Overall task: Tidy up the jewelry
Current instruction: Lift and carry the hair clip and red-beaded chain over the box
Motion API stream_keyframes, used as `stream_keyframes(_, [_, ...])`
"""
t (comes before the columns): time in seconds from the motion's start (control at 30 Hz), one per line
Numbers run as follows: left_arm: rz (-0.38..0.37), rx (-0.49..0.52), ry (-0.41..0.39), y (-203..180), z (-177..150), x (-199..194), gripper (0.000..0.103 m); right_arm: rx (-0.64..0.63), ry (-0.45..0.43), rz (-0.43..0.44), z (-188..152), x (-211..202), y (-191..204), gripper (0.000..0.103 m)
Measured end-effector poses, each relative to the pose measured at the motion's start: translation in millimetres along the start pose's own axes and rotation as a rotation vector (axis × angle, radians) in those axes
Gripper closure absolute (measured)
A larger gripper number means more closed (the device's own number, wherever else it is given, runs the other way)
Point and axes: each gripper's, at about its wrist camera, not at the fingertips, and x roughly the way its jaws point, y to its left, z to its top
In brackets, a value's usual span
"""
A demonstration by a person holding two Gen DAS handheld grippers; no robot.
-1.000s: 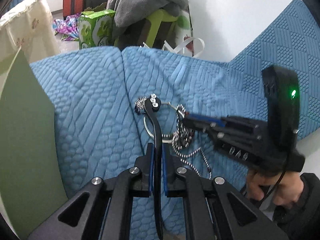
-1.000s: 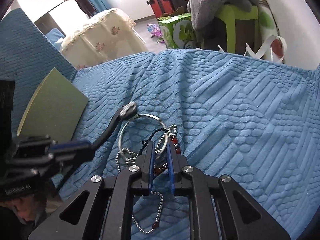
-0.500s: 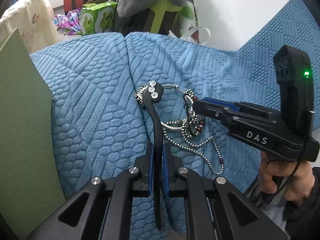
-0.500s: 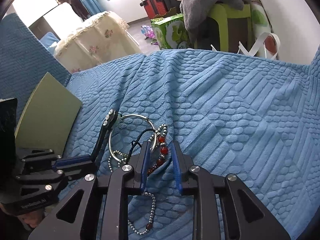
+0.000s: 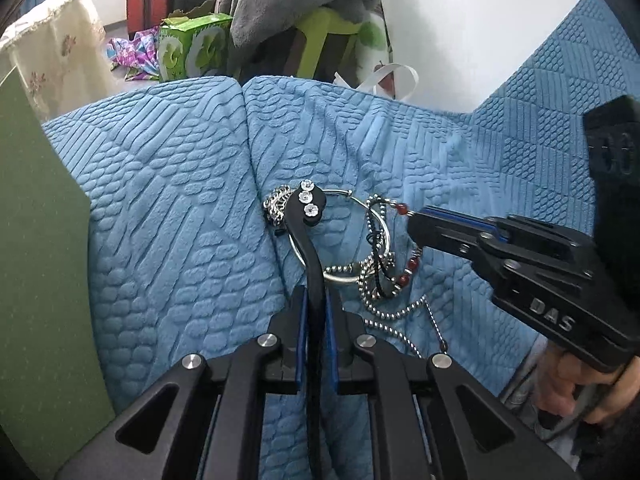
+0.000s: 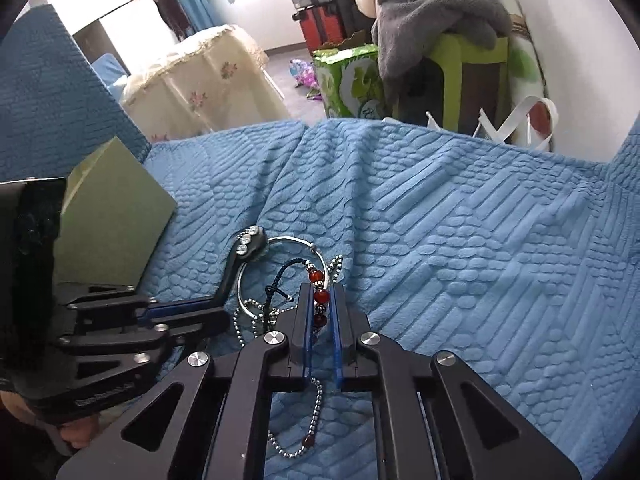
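Note:
A tangle of jewelry lies on the blue quilted cover (image 5: 160,200). My left gripper (image 5: 316,300) is shut on a curved black hair clip (image 5: 308,208) whose tip carries three white flowers. The clip rests over a silver bangle (image 5: 340,278). My right gripper (image 6: 321,300) comes in from the right, its jaws closing tight on a red-bead bracelet (image 6: 320,295), and the pads press the beads. A black cord (image 6: 280,280) and a silver ball chain (image 6: 316,408) hang tangled with the bangle (image 6: 292,239). A small silver chain cluster (image 5: 276,206) sits left of the clip's tip.
A green board (image 5: 40,280) leans at the left edge of the cover. A person's hand (image 5: 568,384) holds the right gripper's handle. Beyond the cover's far edge stand a green box (image 5: 192,48) and a green stool (image 5: 320,40) under a grey blanket.
The right gripper's jaws spread around the red beads, then closed on them. The left gripper kept its hold on the black clip and stayed put.

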Motion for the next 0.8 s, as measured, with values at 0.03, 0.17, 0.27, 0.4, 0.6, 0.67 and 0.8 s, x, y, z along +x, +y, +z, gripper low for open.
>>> stream_keyframes(0.03, [0.002,-0.004,-0.001,0,2,1,0.096,0.002,-0.001,-0.003,0,-2,1,0.097])
stream_keyframes(0.17, [0.001,-0.012,0.004,-1,4,1,0.097,0.011,-0.01,-0.024,1,-11,5,0.097])
stream_keyframes(0.27, [-0.011,-0.016,-0.014,-3,4,-9,0.097,0.026,-0.031,-0.03,2,-21,8,0.097])
stream_keyframes(0.4, [-0.023,-0.019,-0.03,-8,5,-29,0.097,0.034,-0.054,-0.047,5,-36,13,0.097])
stream_keyframes(0.6, [-0.035,-0.021,-0.083,-16,13,-77,0.097,0.029,-0.095,-0.063,17,-66,25,0.097])
stream_keyframes(0.67, [-0.028,-0.008,-0.113,-18,20,-100,0.097,0.015,-0.119,-0.071,27,-80,34,0.097])
stream_keyframes(0.8, [-0.022,-0.005,-0.172,-16,38,-143,0.097,-0.018,-0.176,-0.078,51,-112,55,0.097])
